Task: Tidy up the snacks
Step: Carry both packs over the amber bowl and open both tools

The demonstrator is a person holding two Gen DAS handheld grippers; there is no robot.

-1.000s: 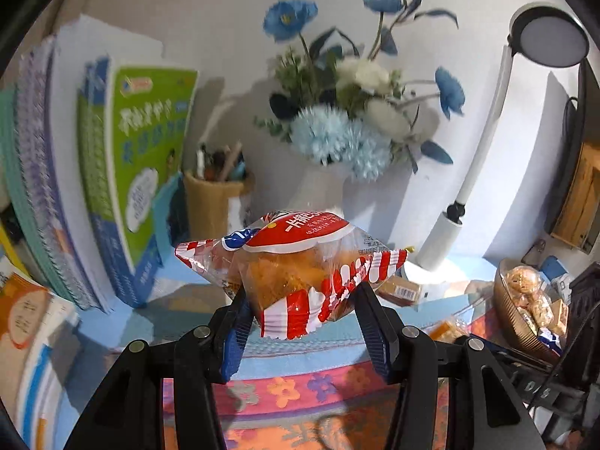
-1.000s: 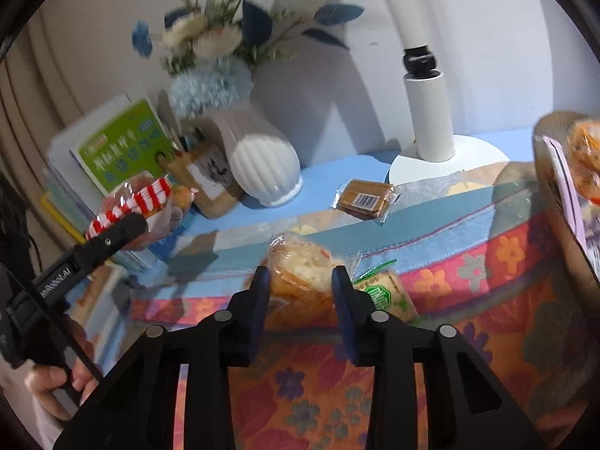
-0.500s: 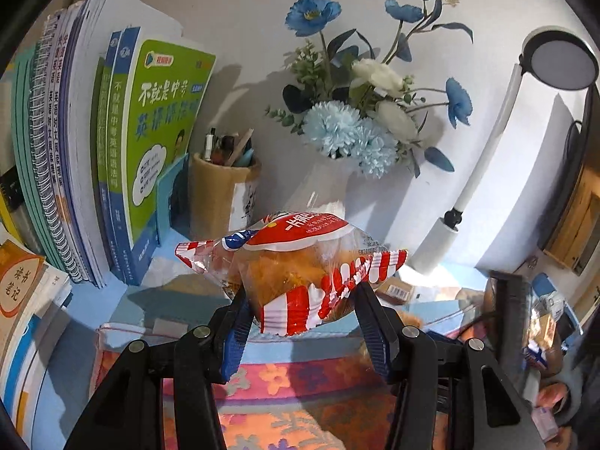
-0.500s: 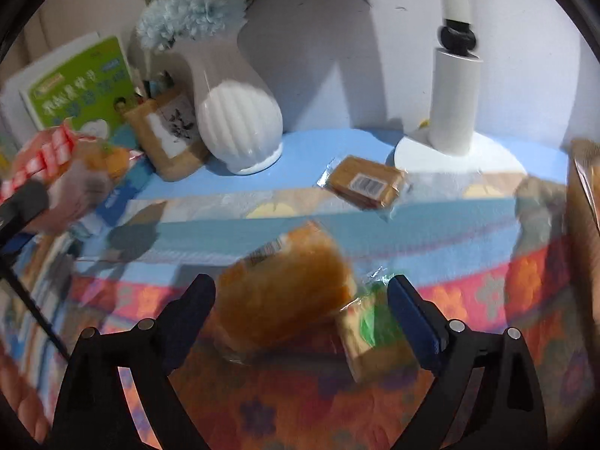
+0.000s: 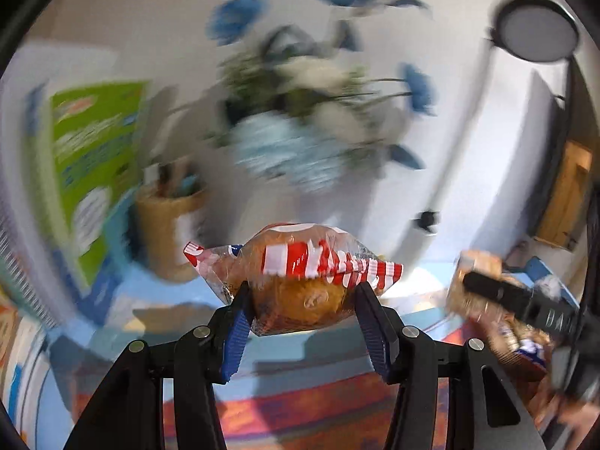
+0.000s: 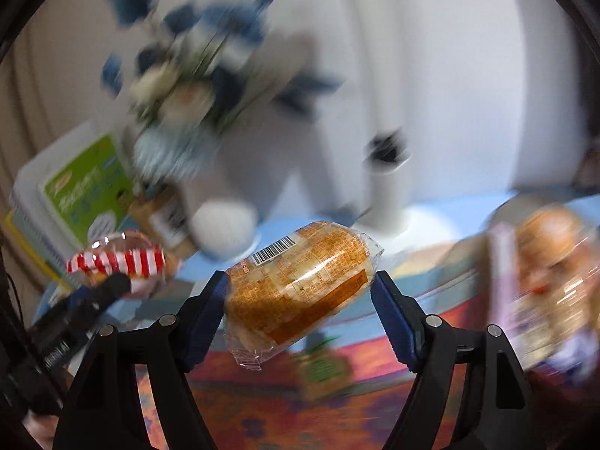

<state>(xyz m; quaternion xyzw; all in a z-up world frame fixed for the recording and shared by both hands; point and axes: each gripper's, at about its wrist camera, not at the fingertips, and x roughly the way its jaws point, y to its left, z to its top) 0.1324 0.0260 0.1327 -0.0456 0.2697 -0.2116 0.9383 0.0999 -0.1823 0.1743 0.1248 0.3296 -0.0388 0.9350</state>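
Left tool point(image 5: 300, 302) clenched on red-striped cake packet point(image 5: 296, 273), right tool point(image 6: 300, 292) closing around orange bread packet point(image 6: 300, 281), both aloft over floral-clothed worktop point(image 5: 300, 405); behind: flower vase point(image 6: 223, 228), lamp point(image 5: 536, 30), books point(image 5: 93, 157), white wall.

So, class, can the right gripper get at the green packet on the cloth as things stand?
Probably not yet: the right gripper is closing its jaws on a bread packet, held above the green packet, so it is already full.
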